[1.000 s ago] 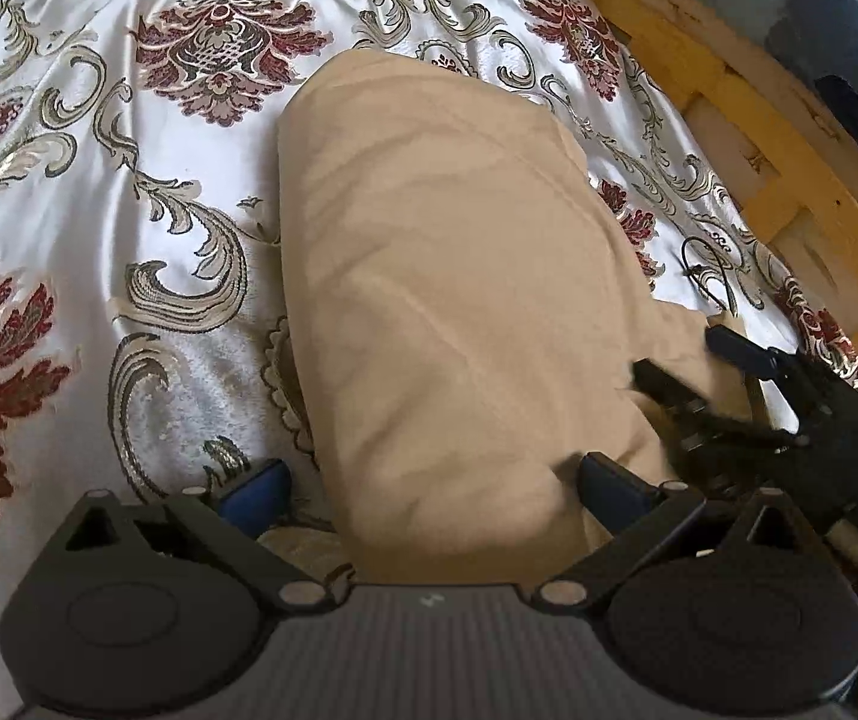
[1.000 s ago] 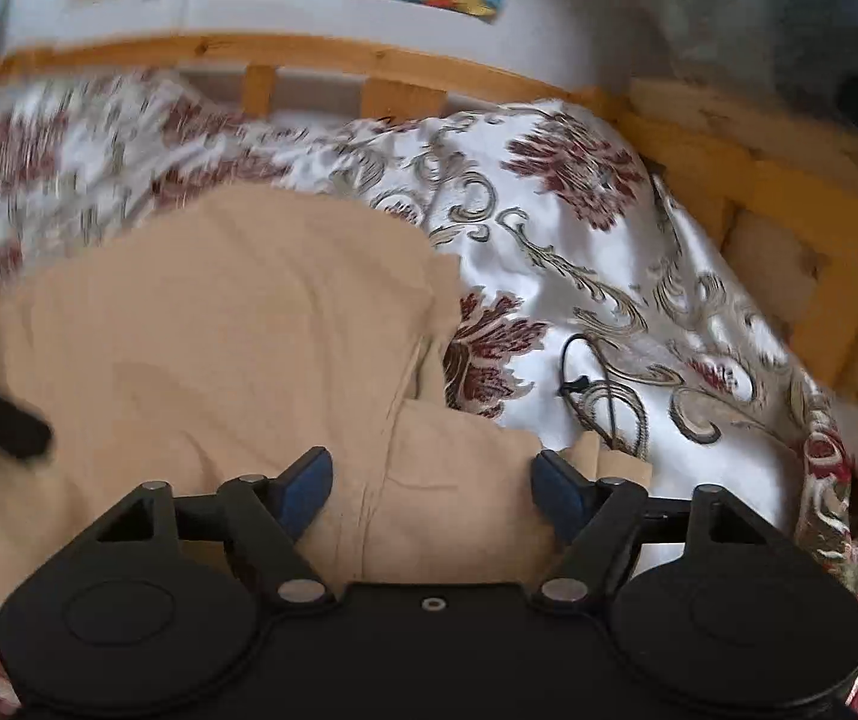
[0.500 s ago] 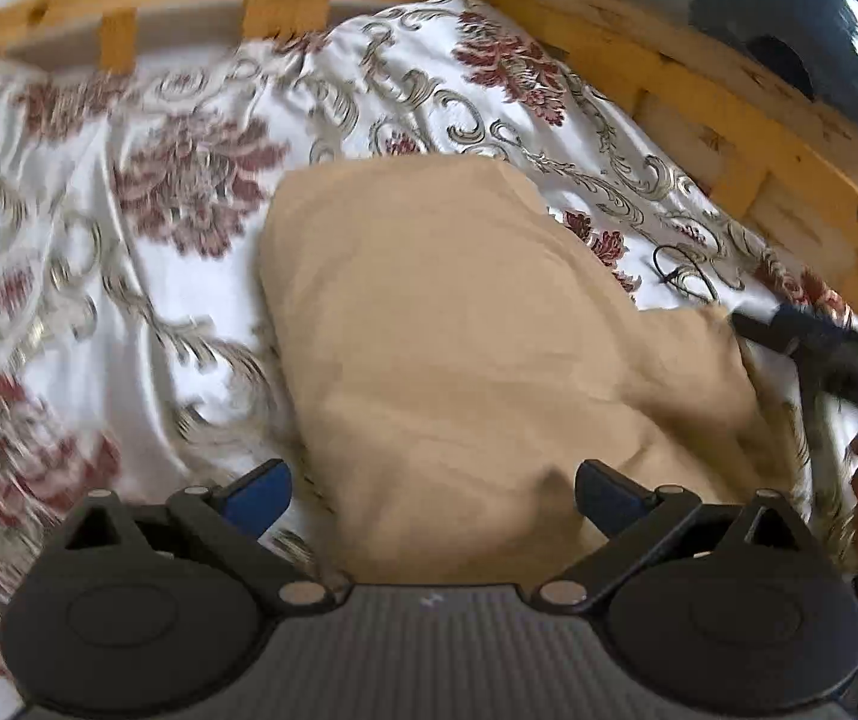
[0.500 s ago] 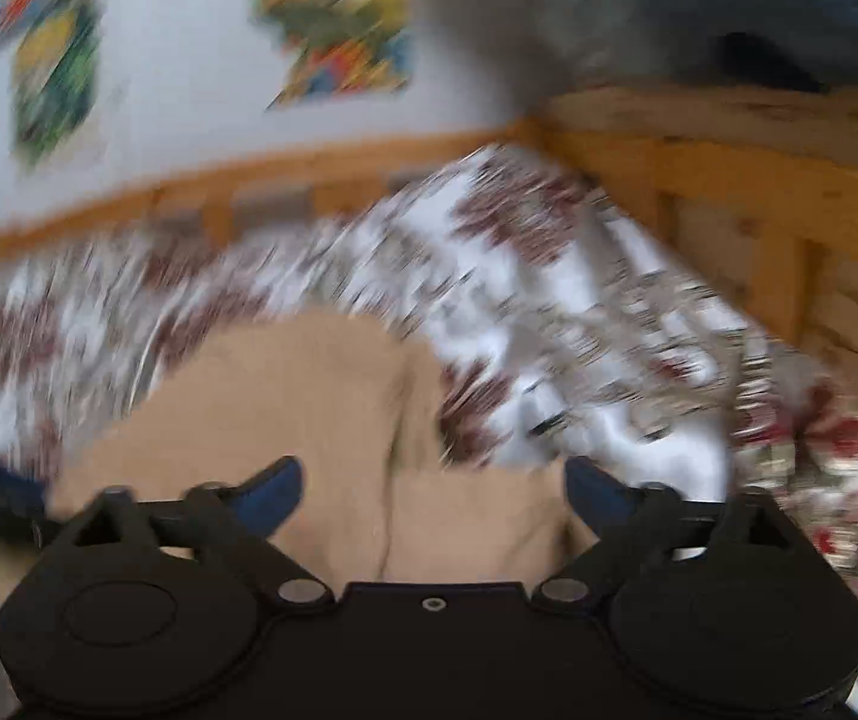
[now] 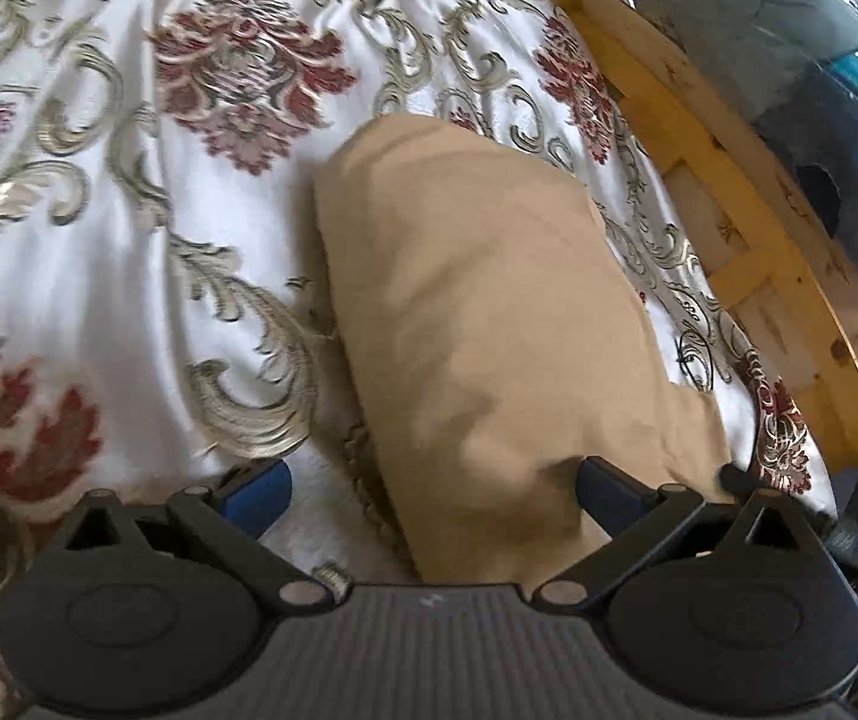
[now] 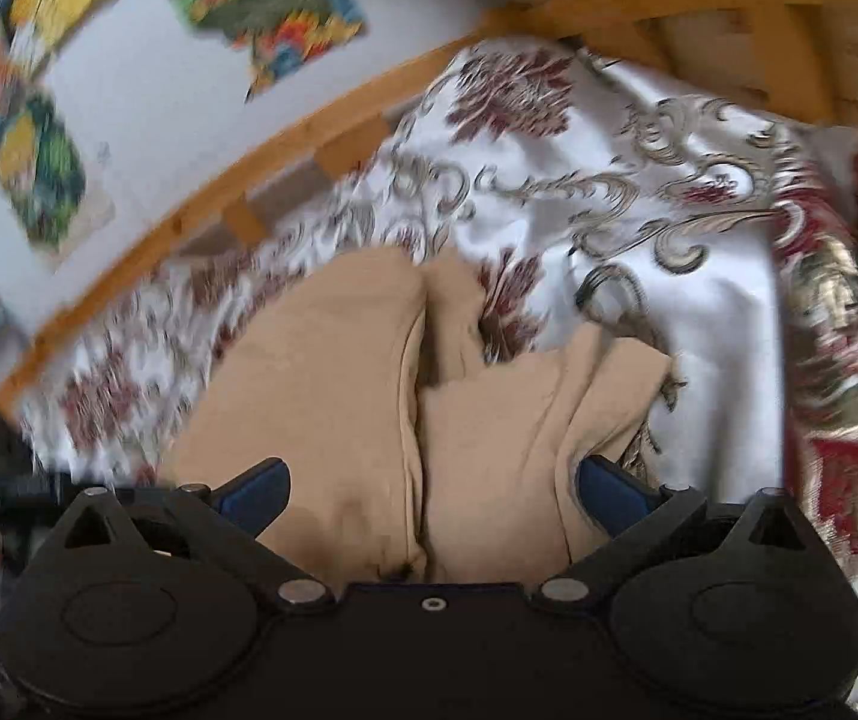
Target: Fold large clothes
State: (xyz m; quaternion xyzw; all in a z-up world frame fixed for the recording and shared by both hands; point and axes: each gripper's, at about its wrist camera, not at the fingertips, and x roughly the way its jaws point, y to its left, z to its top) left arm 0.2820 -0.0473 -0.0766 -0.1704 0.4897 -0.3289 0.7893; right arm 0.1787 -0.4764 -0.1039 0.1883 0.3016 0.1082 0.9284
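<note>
The tan garment (image 5: 489, 324) is laid on the bed, on the floral bedspread (image 5: 117, 276), already folded into a compact oblong. In the right wrist view it (image 6: 333, 396) is seen as two stacked folds with a seam line between them and a smaller flap toward the right.

The left tongs (image 5: 429, 495) are held spread, with the near end of the garment lying between the blue pads; no pinch on the cloth is seen. The right tongs (image 6: 432, 495) are opening and stand wide, with cloth between the pads but not pressed by them.

The step in hand is judged to be a release after a fold. The next move is likely a fresh grip on the near edge for a further fold, or a smoothing pass; both pads must be brought onto a single layer edge.

Open bedspread is available to the left of the garment. To the right, the wooden bed frame (image 5: 747, 228) runs near, so room is limited there. The wall with colourful pictures (image 6: 147, 78) lies beyond the far rail.
</note>
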